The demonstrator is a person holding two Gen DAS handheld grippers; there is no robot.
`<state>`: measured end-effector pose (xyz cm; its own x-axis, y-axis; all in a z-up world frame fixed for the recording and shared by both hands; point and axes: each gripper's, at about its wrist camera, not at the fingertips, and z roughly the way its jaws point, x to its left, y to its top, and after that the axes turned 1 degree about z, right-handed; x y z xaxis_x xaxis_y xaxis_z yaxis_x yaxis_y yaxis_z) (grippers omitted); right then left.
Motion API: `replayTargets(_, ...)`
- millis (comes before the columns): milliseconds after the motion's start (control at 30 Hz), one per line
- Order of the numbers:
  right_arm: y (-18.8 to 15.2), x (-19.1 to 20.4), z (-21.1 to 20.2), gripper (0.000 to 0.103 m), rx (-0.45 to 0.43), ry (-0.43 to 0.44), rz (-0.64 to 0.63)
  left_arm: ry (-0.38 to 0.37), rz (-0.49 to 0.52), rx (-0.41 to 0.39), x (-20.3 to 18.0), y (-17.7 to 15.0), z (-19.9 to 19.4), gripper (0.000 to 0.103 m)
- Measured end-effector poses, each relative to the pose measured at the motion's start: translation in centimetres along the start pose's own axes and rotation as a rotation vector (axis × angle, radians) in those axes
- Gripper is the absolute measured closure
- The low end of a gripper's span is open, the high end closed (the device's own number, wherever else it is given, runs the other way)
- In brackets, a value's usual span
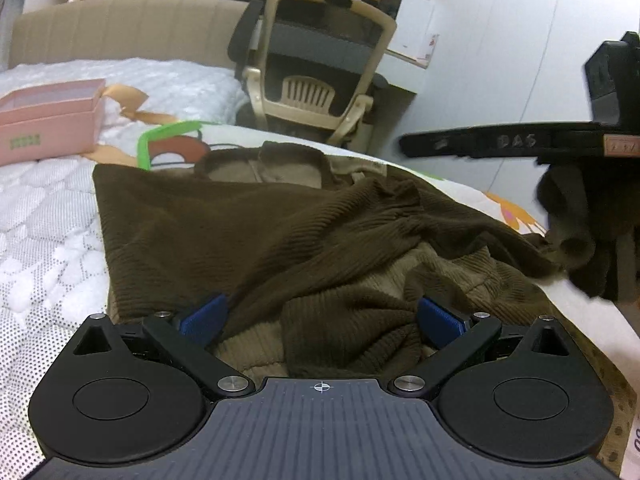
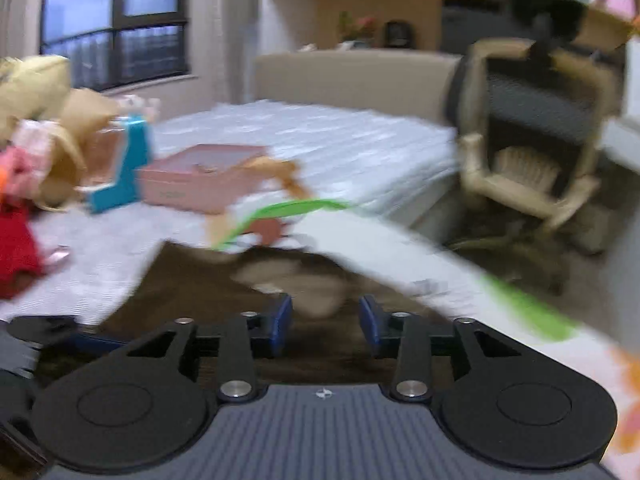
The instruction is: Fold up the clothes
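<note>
We see one pink box (image 1: 48, 120) on the white mattress (image 1: 44, 216), open at the top; from the left wrist view its inside shows only a pale lining, and we cannot tell whether anything lies in it. In the right wrist view the same pink box (image 2: 196, 184) sits beside a teal box-like item (image 2: 124, 168), too blurred for us to read its contents, with a heap of tan, pink and red soft things (image 2: 36, 136) at the far left.

We count one garment: a dark brown ribbed sweater (image 1: 248, 232) lying on the bed over a printed sheet with a green border (image 1: 160, 136), its collar toward the headboard and its near hem bunched up, showing a lighter brown inner side. Our left gripper (image 1: 320, 316) is spread wide, its two blue pads on either side of the bunched hem, gripping nothing. Our right gripper (image 2: 325, 324) stands open with a clear gap between its two blue pads, above the brown sweater (image 2: 192, 280); that view is motion-blurred. In the left wrist view the right gripper (image 1: 408, 146) reaches in from the right edge, with a fold of the brown fabric hanging just below its body; we cannot tell what holds it.

We count one office chair (image 1: 320, 60) beside the bed, beige-framed with a dark mesh back
</note>
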<state>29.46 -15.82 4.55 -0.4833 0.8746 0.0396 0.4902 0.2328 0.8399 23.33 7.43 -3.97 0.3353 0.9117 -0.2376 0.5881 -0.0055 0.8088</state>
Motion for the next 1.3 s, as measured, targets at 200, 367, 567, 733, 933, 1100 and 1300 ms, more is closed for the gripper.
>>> replayTargets(200,-3.0,-0.4,5.8,0.063,0.137,-0.008,-0.032,-0.006,-0.008,0.004,0.0,-0.1,-0.1,0.000)
replayTargets(367,-2.4,-0.9,5.2,0.070,0.158,-0.065,-0.057,-0.028,-0.010,0.009,0.2,-0.2,0.0,0.000)
replayTargets(567,-1.4,-5.0,-1.1,0.051,0.050,-0.146,0.089,-0.024,-0.013,0.011,0.3,-0.3,0.0,0.000)
replayTargets(733,-4.1,-13.5,-10.6,0.035,-0.056,-0.378,0.314,-0.023,-0.013,0.012,0.2,-0.3,0.0,0.000)
replayTargets(933,-11.1,-19.4,-16.9,0.030,-0.038,-0.478,0.582,-0.019,-0.008,0.016,0.1,-0.3,0.1,0.000)
replayTargets(1100,-14.5,-19.7,-14.3,0.037,0.027,-0.419,0.611,-0.021,-0.002,0.019,0.1,-0.3,0.1,0.000)
replayTargets(1300,-7.6,-12.7,-10.7,0.097,0.031,-0.304,0.217,-0.025,-0.004,0.017,0.2,-0.4,0.1,0.000)
